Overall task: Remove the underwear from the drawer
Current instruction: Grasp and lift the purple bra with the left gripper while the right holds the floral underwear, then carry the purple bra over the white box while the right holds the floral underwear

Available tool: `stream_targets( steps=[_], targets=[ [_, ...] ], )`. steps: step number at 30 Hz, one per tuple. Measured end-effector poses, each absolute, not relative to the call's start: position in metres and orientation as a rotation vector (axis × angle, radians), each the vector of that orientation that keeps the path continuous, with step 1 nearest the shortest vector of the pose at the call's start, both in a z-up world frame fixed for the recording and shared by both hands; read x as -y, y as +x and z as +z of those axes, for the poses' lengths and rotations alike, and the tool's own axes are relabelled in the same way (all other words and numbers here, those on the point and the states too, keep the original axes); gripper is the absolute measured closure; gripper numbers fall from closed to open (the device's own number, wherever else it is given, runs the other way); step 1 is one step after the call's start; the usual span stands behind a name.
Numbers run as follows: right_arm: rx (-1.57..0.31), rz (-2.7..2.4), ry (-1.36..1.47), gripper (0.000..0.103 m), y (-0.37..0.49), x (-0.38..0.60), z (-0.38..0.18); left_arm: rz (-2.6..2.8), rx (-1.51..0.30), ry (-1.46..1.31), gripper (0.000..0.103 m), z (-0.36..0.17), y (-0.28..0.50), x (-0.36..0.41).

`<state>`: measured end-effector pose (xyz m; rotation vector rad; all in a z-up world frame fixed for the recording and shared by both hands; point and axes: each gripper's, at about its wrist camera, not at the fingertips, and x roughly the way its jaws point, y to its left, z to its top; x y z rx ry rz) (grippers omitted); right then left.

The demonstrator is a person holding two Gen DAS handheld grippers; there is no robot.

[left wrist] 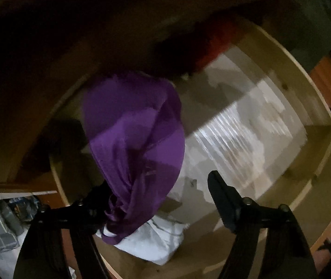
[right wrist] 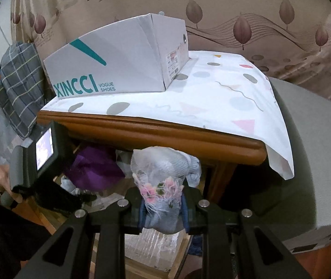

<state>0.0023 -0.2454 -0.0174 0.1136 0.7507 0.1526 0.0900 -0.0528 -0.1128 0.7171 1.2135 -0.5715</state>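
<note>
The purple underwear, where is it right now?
In the left wrist view the purple underwear hangs draped over one finger of the left tongs, above the open drawer. In the right wrist view it shows under the wooden tabletop.

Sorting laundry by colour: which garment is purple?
The purple garment draped over one finger of the left hand-held gripper; the grey lace-trimmed garment sits clamped in the right hand-held gripper.
</note>
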Motion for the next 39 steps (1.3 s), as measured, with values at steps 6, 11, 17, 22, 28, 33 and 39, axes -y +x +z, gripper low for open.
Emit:
stream_targets(
  steps=[6, 11, 17, 22, 28, 33, 39],
  targets=[
    [-0.748, 0.155, 0.117, 0.08, 0.001, 0.246, -0.016, -0.519, -1.354, 0.653, 0.051, -0.135, 0.103, 0.046],
    [-0.747, 0.158, 0.124, 0.08, 0.001, 0.246, -0.016, -0.499, -1.322, 0.721, 0.042, -0.138, 0.102, 0.058],
    [-0.747, 0.158, 0.115, 0.08, 0.0, 0.246, -0.015, -0.513, -1.317, 0.678, 0.064, -0.135, 0.102, 0.061],
    [-0.74, 0.167, 0.12, 0.08, -0.002, 0.247, -0.013, -0.493, -1.27, 0.654, 0.079, -0.124, 0.093, 0.054],
    [-0.726, 0.171, 0.135, 0.08, -0.006, 0.25, -0.011, -0.477, -1.243, 0.554, 0.081, -0.1, 0.08, 0.037],
    [-0.701, 0.172, 0.137, 0.08, -0.011, 0.251, -0.007, -0.462, -1.208, 0.474, 0.082, -0.076, 0.063, 0.028],
    [-0.668, 0.146, 0.124, 0.08, -0.02, 0.254, -0.003, -0.435, -1.181, 0.384, 0.082, -0.044, 0.03, 0.018]
  ],
)
